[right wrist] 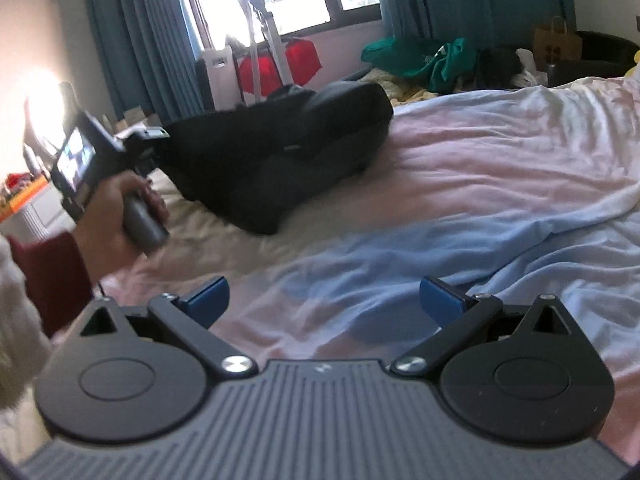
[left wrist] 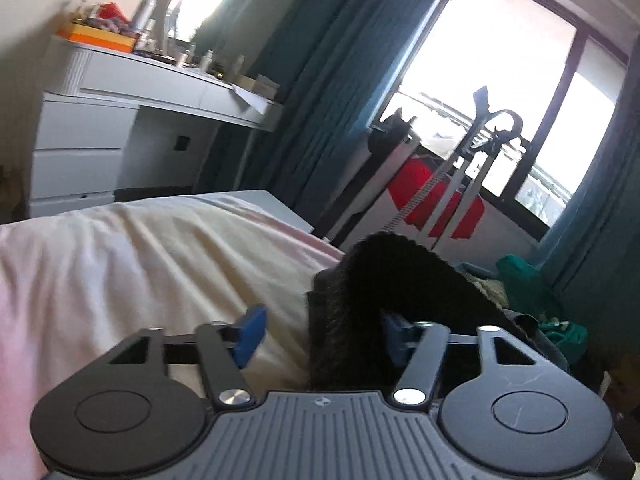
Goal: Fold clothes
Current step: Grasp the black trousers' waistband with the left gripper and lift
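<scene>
- The black garment [right wrist: 280, 152] is what I am working on; it lies bunched in a loose heap on the bed [right wrist: 500, 168], toward the window side, with no flat layers or clean edges that I can see. I judge the folding barely begun: it has to be spread, squared up and then folded.
- The bed carries a rumpled pink and cream sheet with a pale blue patch in front of my right tool, so the surface under the garment is not smooth.
- My left gripper [left wrist: 320, 334] sits right at the near edge of the garment. Its blue fingers [left wrist: 252, 330] stand spread, and dark knit cloth fills the gap and drapes over the right one. I read the jaws as open with cloth between them, not pinched.
- My left hand [right wrist: 120, 208] shows in the right view, wrapped around the handle, with the tool's front buried in the black cloth.
- My right gripper [right wrist: 324, 304] hovers over bare sheet, well apart from the garment, jaws wide and holding nothing.
- Next, I expect to close the left jaws on an edge and bring the right across to a second one.
</scene>
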The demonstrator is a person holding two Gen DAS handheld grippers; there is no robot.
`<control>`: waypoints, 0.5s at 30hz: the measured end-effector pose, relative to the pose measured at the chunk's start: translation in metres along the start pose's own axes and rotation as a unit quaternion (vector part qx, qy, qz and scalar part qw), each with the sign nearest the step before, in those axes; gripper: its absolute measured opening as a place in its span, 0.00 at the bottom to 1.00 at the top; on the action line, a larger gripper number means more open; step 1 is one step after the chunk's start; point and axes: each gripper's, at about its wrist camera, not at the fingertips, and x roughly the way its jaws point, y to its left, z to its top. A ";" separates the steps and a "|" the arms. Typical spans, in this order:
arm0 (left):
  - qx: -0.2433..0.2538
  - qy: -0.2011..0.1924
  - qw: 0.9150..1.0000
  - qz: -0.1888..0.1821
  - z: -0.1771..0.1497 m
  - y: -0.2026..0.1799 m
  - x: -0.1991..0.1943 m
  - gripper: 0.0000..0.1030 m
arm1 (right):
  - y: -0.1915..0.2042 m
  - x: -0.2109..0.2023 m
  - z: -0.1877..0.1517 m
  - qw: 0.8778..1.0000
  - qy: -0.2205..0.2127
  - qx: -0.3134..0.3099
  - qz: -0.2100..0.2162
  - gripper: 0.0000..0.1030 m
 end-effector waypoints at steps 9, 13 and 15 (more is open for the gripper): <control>0.051 -0.040 0.997 -0.037 0.016 -0.026 -0.046 0.07 | -0.010 0.008 -0.003 1.000 -0.010 -0.002 -0.010 1.00; 0.085 -0.052 0.990 -0.097 0.027 -0.035 -0.113 0.06 | -0.012 -0.004 0.002 0.999 -0.044 -0.003 -0.028 1.00; 0.091 -0.056 0.986 -0.127 0.031 -0.038 -0.153 0.06 | -0.012 -0.011 0.004 0.997 -0.060 -0.005 -0.037 1.00</control>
